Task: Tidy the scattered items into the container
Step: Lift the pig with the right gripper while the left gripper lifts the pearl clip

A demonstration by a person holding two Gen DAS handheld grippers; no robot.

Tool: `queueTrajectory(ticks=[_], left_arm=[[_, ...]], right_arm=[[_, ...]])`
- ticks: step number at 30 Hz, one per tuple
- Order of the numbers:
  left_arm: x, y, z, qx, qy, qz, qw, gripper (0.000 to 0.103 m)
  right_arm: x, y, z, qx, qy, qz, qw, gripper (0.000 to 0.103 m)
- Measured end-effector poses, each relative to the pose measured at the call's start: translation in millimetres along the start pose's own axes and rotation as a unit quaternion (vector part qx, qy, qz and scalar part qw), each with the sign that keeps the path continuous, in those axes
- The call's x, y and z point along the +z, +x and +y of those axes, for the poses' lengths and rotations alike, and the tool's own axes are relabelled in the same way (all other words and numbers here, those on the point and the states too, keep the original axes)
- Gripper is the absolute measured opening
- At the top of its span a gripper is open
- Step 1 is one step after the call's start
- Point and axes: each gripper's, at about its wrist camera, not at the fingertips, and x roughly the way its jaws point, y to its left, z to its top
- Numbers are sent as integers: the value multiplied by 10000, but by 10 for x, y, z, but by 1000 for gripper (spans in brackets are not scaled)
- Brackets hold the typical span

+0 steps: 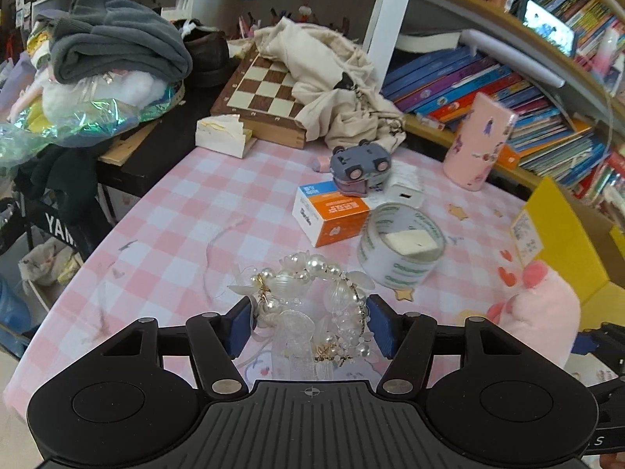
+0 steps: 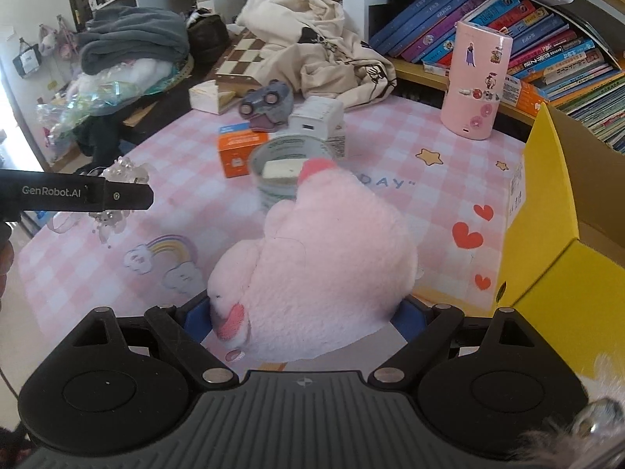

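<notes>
Over checked cloth [image 1: 164,211] — left hand-held gripper [image 1: 308,322] grasping pearl hairpiece [image 1: 312,305]; right hand-held gripper [image 2: 308,320] clamping pink plush [image 2: 324,262].

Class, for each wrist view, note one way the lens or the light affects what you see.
Left wrist view: the fisheye bows the bookshelf into an arc, and the pink plush toy at the right edge is soft and blurred. Right wrist view: daylight from the left washes out the floor, and the yellow box bulges near the edge, while the plush toy stays evenly lit.

Behind my pink checked tablecloth [image 1: 164,211] there's a chessboard [image 1: 261,93] under a cream cloth bag [image 1: 336,78], folded grey blanket [image 1: 117,47] off left, shelves of kids' books [image 1: 488,82] right.
</notes>
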Motion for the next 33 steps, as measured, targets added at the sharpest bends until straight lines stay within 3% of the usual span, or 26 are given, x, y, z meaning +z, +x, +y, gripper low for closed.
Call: queueTrajectory(ticks=[20, 33], left_arm=[[-273, -581, 65, -384, 22, -274, 9989, 61], [-341, -890, 134, -529, 119, -563, 9969, 61]], right_arm=[[-283, -454, 268, -85, 443, -131, 9989, 90], [-321, -662, 502, -175, 296, -384, 9987, 90]])
